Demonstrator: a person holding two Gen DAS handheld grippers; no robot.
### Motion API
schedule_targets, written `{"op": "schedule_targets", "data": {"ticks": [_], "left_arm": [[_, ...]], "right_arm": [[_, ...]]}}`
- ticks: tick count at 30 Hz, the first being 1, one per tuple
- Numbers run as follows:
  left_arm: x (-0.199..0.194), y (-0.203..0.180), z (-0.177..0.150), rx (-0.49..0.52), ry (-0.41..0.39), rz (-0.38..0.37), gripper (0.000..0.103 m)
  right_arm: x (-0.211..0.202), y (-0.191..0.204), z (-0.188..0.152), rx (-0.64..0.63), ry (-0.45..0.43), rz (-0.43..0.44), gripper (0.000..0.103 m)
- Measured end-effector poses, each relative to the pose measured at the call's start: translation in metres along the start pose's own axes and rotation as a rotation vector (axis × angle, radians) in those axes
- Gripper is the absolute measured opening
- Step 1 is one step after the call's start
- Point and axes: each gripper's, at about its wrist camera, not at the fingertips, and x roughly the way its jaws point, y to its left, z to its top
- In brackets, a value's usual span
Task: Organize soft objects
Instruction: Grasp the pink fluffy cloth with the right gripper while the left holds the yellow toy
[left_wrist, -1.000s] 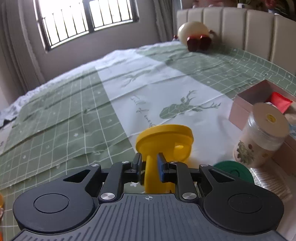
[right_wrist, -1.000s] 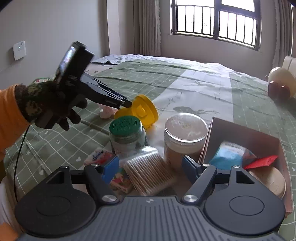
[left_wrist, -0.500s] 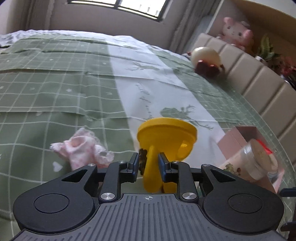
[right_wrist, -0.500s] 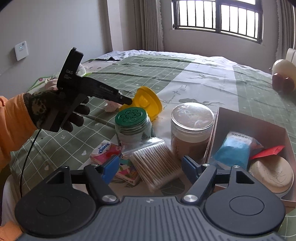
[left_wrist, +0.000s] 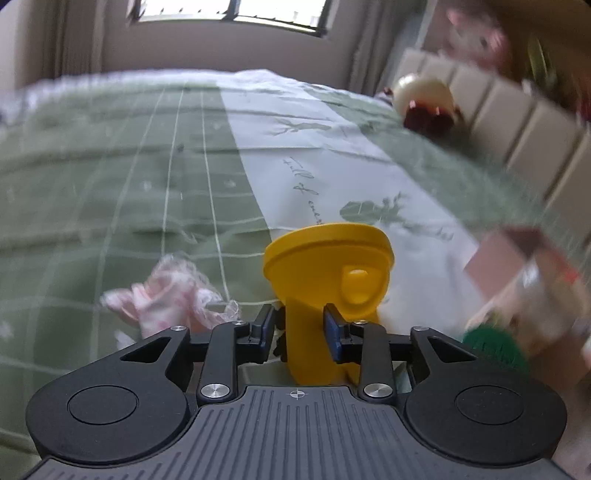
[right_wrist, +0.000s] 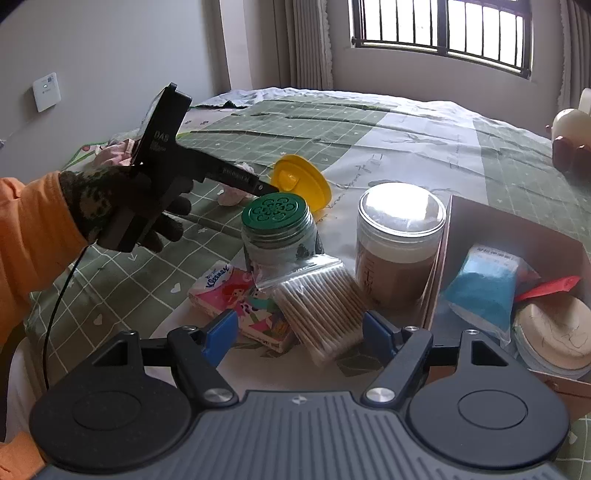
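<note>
Opening my left claw (left_wrist: 299, 326); the yellow lid (left_wrist: 327, 277) sits between the jaws, pads seemingly just off it. Stiff, light, slick plastic. Pink cloth (left_wrist: 166, 299) lies just left of the claw: limp, so pinch a bunched fold.

Right claw (right_wrist: 295, 332) is wide apart, empty; swab bag (right_wrist: 317, 299) just ahead, box (right_wrist: 476, 214) to its right.

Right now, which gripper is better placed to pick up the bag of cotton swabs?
Right. The right gripper hangs open just over the cotton swab bag, while the left gripper, jaws opening, has the yellow piece between them.
</note>
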Motion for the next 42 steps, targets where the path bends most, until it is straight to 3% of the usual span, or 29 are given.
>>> {"op": "schedule_targets", "data": {"ticks": [2,5,10,15,17,20,23,27,32,36,40,42], "left_arm": [[0.0,0.009,0.0,-0.051,-0.015,-0.048,0.035],[0.002,0.004,-0.003,-0.001,0.001,-0.087,0.037],[-0.005,-0.023,-0.003,0.169,0.036,-0.013,0.04],[-0.049,-0.044,0.021,0.286,-0.091,-0.03,0.04],[-0.053,-0.056,0.038,0.337,-0.1,-0.054,0.04],[-0.038,-0.078,0.059,0.475,-0.025,-0.067,0.04],[-0.009,-0.092,0.074,0.583,0.118,-0.067,0.04],[0.022,-0.098,0.072,0.697,0.268,0.008,0.041],[0.035,-0.104,0.063,0.719,0.297,0.024,0.046],[0.029,-0.106,0.045,0.761,0.219,0.095,0.049],[0.021,-0.096,0.042,0.657,0.184,0.141,0.048],[0.011,-0.088,0.038,0.601,0.139,0.12,0.043]], "right_arm": [[0.001,-0.001,-0.001,0.004,0.008,0.002,0.075],[0.006,-0.002,-0.003,0.008,0.021,0.007,0.075],[0.008,-0.003,-0.006,0.033,0.022,0.026,0.075],[0.007,-0.003,-0.008,0.028,0.011,0.041,0.075],[0.007,-0.005,-0.008,0.04,0.004,0.05,0.075],[0.003,-0.007,-0.011,0.053,-0.006,0.063,0.075],[-0.002,-0.012,-0.017,0.053,-0.01,0.063,0.075],[-0.005,-0.025,-0.025,0.076,-0.007,0.062,0.075],[0.002,-0.03,-0.031,0.082,0.009,0.059,0.075],[0.003,-0.025,-0.028,0.082,0.007,0.059,0.075],[0.0,-0.017,-0.017,0.052,0.004,0.03,0.075],[-0.006,-0.012,-0.003,0.033,-0.009,0.015,0.075]]}}
